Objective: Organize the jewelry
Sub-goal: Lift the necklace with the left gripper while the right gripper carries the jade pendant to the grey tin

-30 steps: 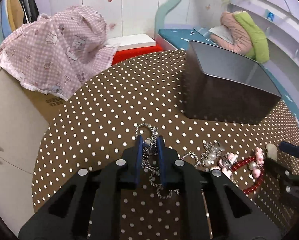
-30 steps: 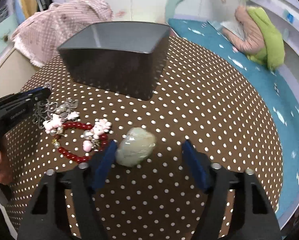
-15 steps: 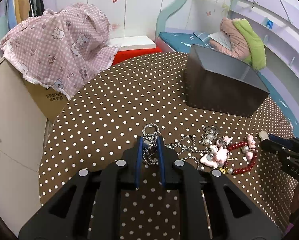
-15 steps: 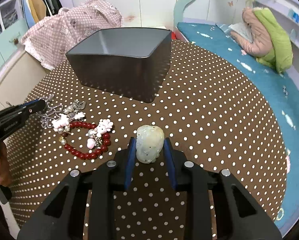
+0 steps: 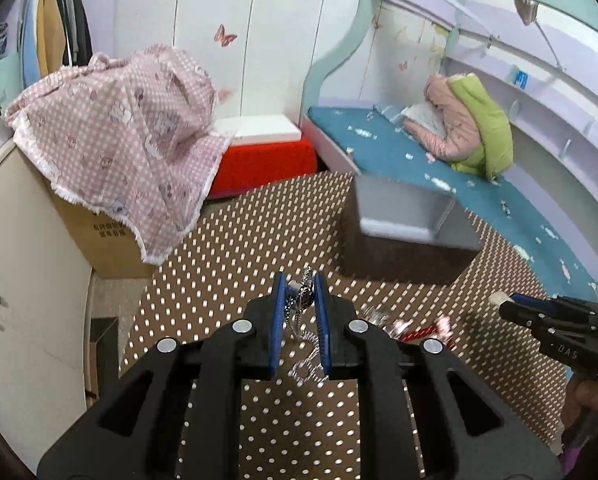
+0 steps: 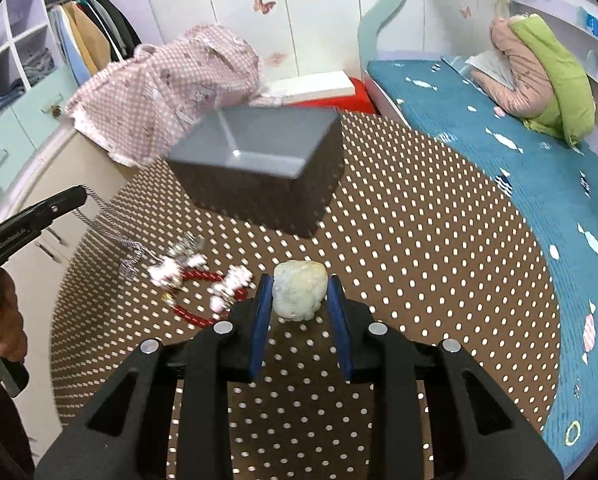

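Note:
My left gripper (image 5: 299,284) is shut on a silver chain necklace (image 5: 301,308), lifted above the polka-dot table (image 5: 235,248); the chain hangs down in the right wrist view (image 6: 115,228), its lower end with pearly charms (image 6: 175,264) trailing by the red bead bracelet (image 6: 203,292). My right gripper (image 6: 299,280) is shut on a pale green jade stone (image 6: 298,295), held above the table. The open grey box (image 6: 259,156) stands at the table's far side, also in the left wrist view (image 5: 403,216).
A pink checked cloth (image 5: 119,136) covers a cardboard box left of the table. A red stool with a white box (image 5: 267,152) stands behind. A blue bed (image 6: 519,168) with a pink and green jacket (image 6: 539,80) runs along the right.
Both grippers have risen from the table. The left one lifted the silver chain, dragging its charms. The right one closed on the jade stone and raised it.

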`<state>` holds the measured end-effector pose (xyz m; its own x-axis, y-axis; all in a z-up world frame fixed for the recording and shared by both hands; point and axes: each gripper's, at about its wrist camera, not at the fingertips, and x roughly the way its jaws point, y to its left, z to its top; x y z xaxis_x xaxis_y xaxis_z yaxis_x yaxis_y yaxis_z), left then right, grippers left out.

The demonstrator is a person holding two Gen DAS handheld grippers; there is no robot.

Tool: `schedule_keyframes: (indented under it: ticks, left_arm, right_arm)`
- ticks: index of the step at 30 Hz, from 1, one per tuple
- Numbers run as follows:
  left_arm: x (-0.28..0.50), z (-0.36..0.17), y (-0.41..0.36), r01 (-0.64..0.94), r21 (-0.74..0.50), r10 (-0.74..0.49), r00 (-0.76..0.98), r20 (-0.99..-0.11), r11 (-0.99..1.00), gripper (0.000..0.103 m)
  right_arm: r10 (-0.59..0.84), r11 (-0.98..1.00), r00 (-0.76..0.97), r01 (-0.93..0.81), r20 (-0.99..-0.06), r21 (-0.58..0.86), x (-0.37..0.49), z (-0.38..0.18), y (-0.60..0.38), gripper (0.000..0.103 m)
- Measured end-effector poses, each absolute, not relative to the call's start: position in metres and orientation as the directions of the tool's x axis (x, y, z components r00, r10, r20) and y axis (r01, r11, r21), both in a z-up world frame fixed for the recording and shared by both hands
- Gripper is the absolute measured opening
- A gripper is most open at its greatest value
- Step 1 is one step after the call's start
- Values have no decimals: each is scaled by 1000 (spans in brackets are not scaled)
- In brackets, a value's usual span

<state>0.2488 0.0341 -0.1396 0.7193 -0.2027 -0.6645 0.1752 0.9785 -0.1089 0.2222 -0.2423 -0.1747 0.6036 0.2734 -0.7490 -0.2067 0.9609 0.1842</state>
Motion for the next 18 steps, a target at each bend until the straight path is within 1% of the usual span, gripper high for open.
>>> schedule_keyframes:
  ticks: [4, 8, 12, 14, 16, 18]
  left_arm:
    - [248, -105, 28, 209, -108, -231, 757, -611, 972, 14]
    - [249, -55, 17, 261, -108, -278, 805, -524, 959, 14]
    - [252, -6, 8, 313, -113, -331, 836, -437, 943, 14]
    - [255, 14, 2, 334, -108, -348, 847, -402, 936, 14]
    - [263, 28, -7, 354, -110, -368, 847, -383, 929, 14]
    - [275, 32, -12, 373, -132, -394, 832, -390, 918, 14]
  right_arm:
    - [303, 951, 647, -249, -699, 182, 225, -142, -234, 26]
    - [332, 940, 700, -296, -633, 166, 233, -103, -228, 26]
    - [341, 936, 739, -327, -581, 133, 247, -72, -223, 26]
    - [345, 934, 746, -334, -570, 129, 256, -65, -223, 26]
    - [350, 932, 747, -339, -566, 130, 264, -61, -224, 26]
    - [348, 932, 743, -339, -571, 128, 276, -62, -222, 26]
